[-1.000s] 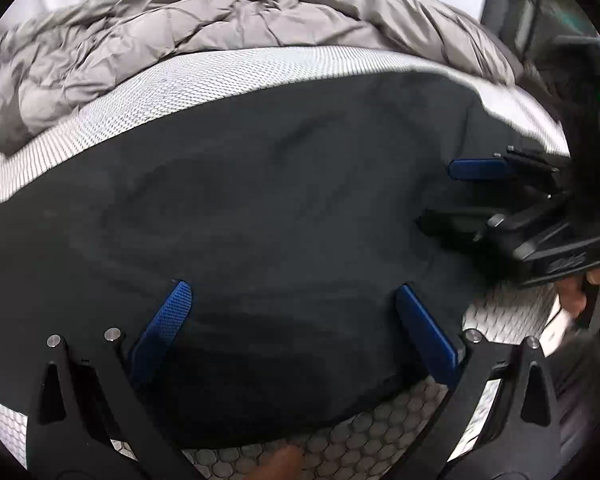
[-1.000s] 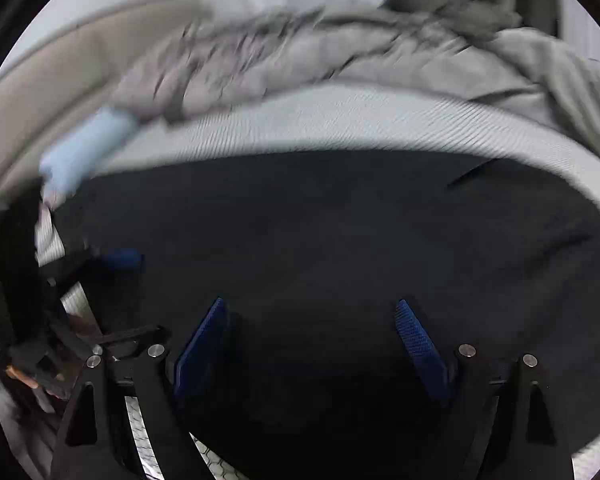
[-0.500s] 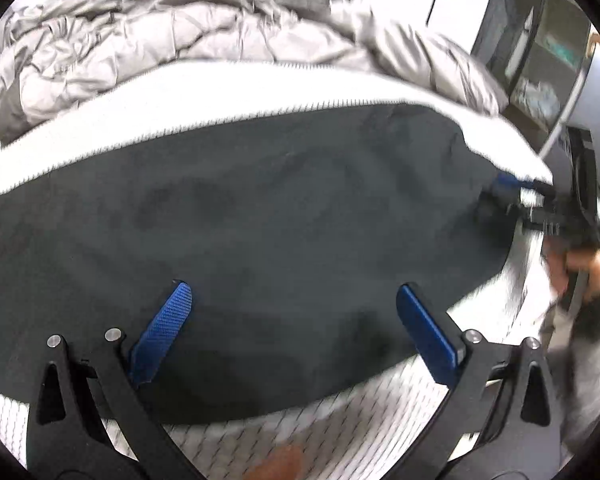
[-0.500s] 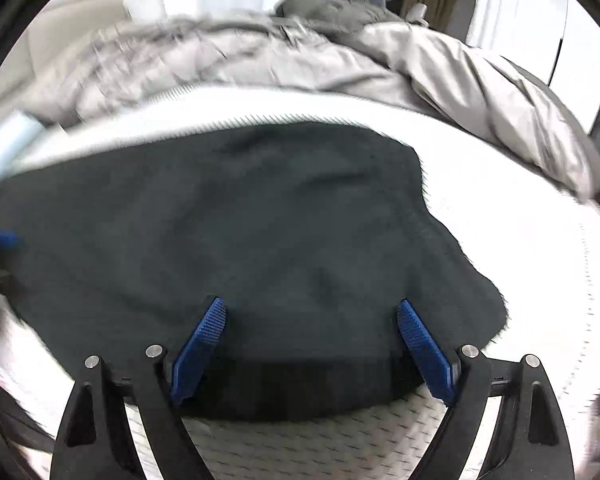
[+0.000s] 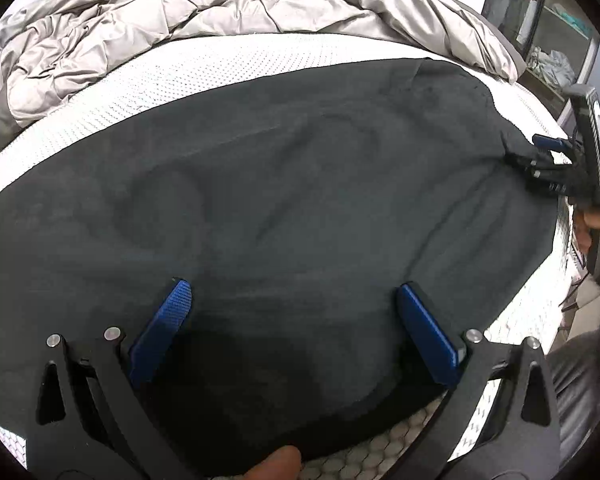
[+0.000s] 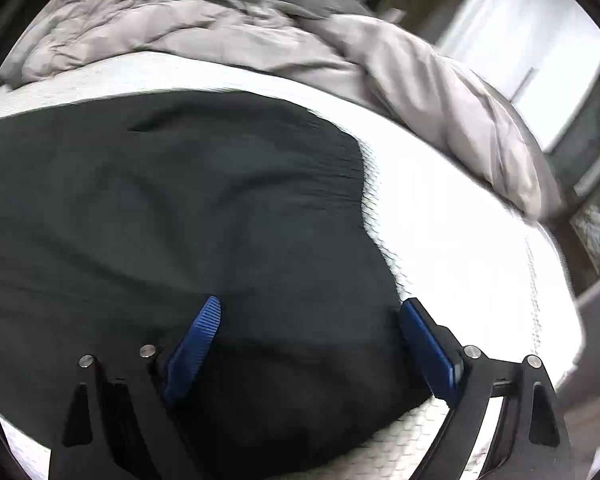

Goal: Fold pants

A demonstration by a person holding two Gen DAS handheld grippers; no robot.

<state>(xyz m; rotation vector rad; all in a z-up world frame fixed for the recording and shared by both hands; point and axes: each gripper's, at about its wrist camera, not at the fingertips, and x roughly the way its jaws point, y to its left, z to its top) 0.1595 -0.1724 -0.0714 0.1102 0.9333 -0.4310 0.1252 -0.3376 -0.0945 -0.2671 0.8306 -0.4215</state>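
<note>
- The dark pants (image 5: 284, 200) lie spread flat across the white mattress (image 5: 204, 64), filling the middle of both views; the rumpled grey duvet (image 5: 180, 4) is bunched along the top of the frame behind them.
- My left gripper (image 5: 296, 304) hangs over the near hem at the bottom centre, fingers spread wide, nothing between them.
- My right gripper (image 6: 312, 320) sits over the right end of the pants, its right blue pad (image 6: 424, 344) just at the fabric's edge. Its jaws have just been opening a little further; they stand wide and clamp nothing.
- In the left view that gripper shows at the right edge, at the pants' far corner.
- Risk, as I judge it: if I close on the top layer only, the fold drags skewed and bunches.
- The cloth is limp and wrinkled in the middle; lifting one end faster than the other would trap those creases.
- The right view is smeared, so I could misjudge the edge and pinch the mattress cover instead.
</note>
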